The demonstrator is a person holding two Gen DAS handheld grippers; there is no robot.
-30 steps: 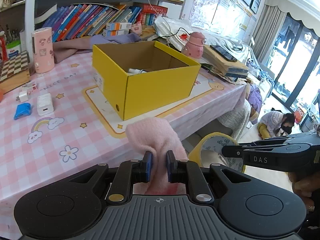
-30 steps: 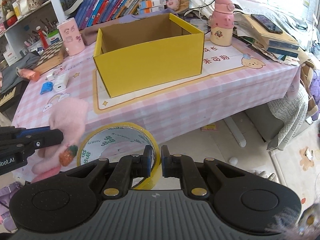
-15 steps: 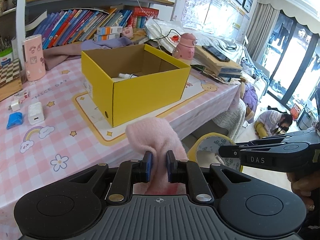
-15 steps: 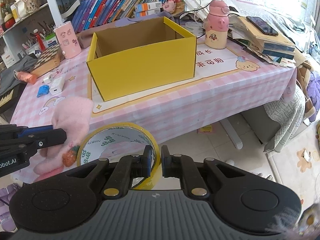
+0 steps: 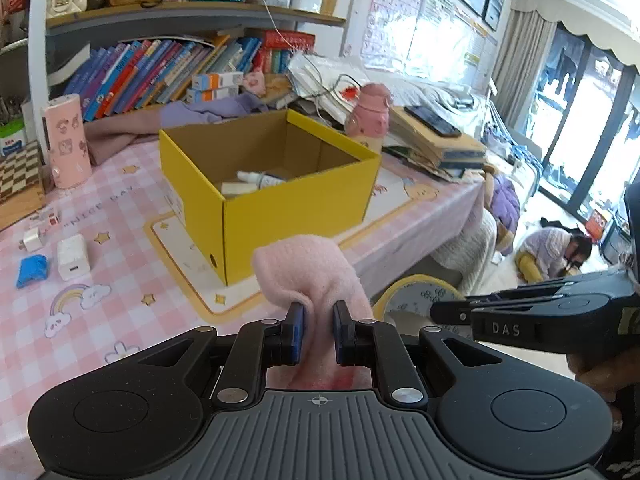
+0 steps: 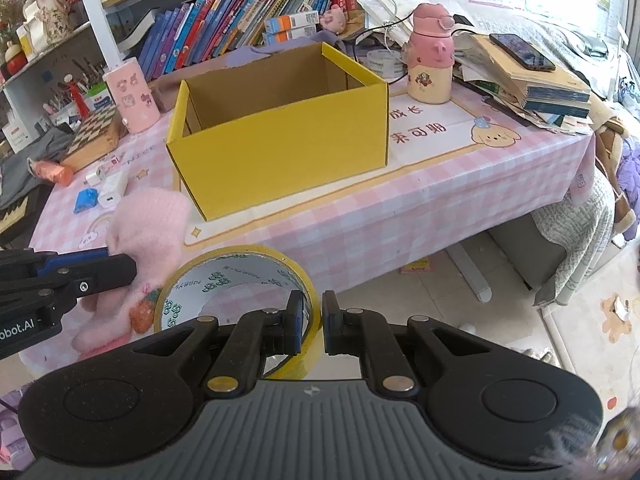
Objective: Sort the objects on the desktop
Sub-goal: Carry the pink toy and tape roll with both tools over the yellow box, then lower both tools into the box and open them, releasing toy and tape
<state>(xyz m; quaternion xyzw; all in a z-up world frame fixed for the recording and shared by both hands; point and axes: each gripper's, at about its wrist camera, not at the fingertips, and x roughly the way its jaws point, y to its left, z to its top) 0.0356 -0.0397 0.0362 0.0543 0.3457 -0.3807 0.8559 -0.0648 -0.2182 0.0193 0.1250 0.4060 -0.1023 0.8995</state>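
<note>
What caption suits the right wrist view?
Right gripper clamps yellow tape roll; left gripper holds pink glove before yellow box.

Both wrist cameras look down and forward from off the table's (image 5: 120, 320) near edge, left view closer; both share the yellow box (image 6: 288, 148).

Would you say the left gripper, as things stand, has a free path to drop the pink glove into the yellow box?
Probably yes. The left gripper is shut on the pink glove, the yellow box stands open-topped ahead, and nothing lies between them.
</note>
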